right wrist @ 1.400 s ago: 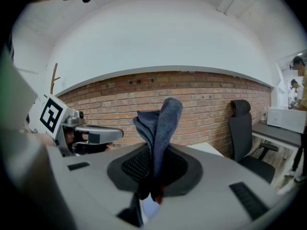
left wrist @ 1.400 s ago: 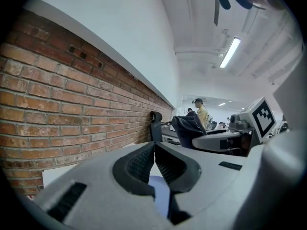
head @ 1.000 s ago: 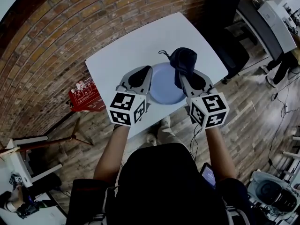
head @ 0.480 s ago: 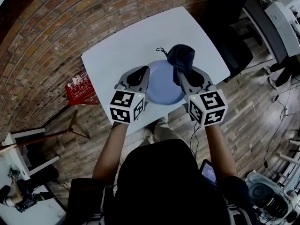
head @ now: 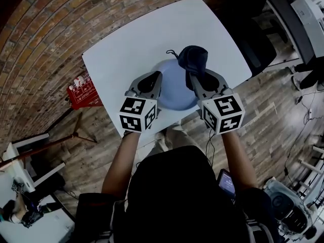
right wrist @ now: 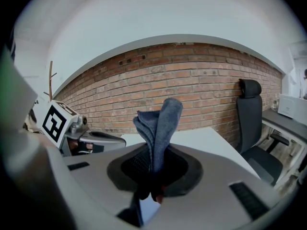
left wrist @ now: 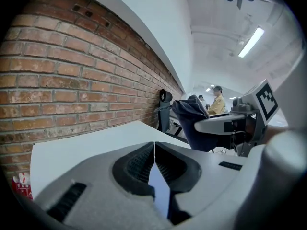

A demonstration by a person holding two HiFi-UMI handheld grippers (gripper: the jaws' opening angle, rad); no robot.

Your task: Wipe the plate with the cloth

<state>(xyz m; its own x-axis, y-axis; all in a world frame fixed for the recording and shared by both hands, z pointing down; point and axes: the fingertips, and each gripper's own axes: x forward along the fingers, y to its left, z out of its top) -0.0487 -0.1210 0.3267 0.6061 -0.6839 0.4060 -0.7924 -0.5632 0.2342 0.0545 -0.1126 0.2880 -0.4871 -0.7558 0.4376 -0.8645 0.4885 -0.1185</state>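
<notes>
1. A white table [head: 131, 39] stands on a wood floor [head: 273, 115] next to a brick wall [right wrist: 201, 90].
2. A red box [head: 81, 92] sits on the floor by the table's left side.
3. 1 blue plate [head: 174, 87] is on the table, close to the edge near the person.
4. The left gripper [head: 156, 80] is at the plate's left rim. Its 2 jaws are pressed together, with a thin bit of blue plate showing between them.
5. The right gripper [head: 195, 79] is at the plate's right side. Its jaws pinch a dark blue cloth [head: 192, 59] (all bunched up).
6. The cloth sticks out past the jaws, over the far rim of the plate.
7. A black chair [right wrist: 252, 123] stands by the wall.
</notes>
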